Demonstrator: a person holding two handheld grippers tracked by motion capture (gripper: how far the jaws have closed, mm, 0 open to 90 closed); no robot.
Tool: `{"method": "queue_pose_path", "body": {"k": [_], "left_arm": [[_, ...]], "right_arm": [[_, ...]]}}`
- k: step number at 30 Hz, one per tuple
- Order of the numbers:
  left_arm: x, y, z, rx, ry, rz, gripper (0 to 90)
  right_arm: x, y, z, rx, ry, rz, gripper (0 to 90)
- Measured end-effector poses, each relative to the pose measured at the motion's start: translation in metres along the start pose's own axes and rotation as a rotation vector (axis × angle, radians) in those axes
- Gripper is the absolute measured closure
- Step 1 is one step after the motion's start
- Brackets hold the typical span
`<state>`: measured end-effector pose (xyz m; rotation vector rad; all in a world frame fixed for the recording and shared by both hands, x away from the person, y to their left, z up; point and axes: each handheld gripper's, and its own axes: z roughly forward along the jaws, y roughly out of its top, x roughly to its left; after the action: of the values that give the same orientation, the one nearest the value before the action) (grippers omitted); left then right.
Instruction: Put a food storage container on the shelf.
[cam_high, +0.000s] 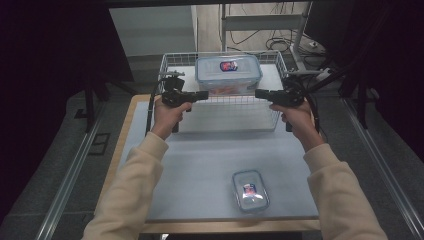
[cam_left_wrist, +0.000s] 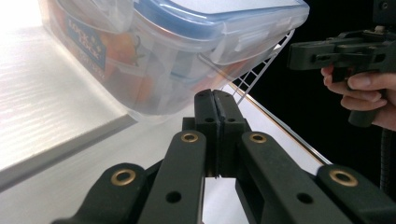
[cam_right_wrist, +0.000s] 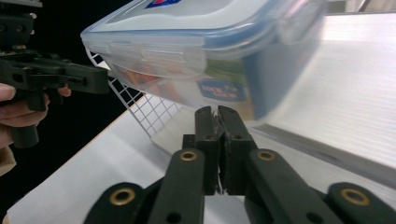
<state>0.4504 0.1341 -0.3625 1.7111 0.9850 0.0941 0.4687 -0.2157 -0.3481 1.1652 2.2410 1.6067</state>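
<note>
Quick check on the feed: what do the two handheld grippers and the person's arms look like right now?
Both grippers, left gripper and right gripper, are matte black pistol-grip tools with two flat jaws on linked arms joined by brass-ringed pivots. A black cable trails from the right one. The person wears cream long sleeves.

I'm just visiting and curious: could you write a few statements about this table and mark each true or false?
1. The big box sits in the wire basket. True.
2. The left gripper stands wide open. False: its jaws are shut.
3. The small box lies in the basket. False: it lies on the table, near the front edge.
4. The right gripper has its jaws shut. True.
5. Both boxes have lids on. True.
</note>
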Motion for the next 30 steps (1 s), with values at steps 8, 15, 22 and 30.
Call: {"method": "queue_pose_path", "body": {"k": [8,15,22,30], "left_arm": [[0.008,0.009,0.01,0.007,0.008,-0.016,90.0],[0.015,0.016,0.015,0.009,0.019,-0.036,90.0],[0.016,0.016,0.018,0.011,0.026,-0.042,90.0],[0.018,0.017,0.017,0.004,0.029,-0.055,90.0]], "right_arm": [[0.005,0.007,0.026,-0.002,-0.022,-0.022,89.3],[0.004,0.012,0.037,-0.018,-0.047,0.006,89.4],[-0.003,0.013,0.037,-0.033,-0.058,0.025,89.4],[-0.002,0.011,0.032,-0.038,-0.052,0.023,89.4]]}}
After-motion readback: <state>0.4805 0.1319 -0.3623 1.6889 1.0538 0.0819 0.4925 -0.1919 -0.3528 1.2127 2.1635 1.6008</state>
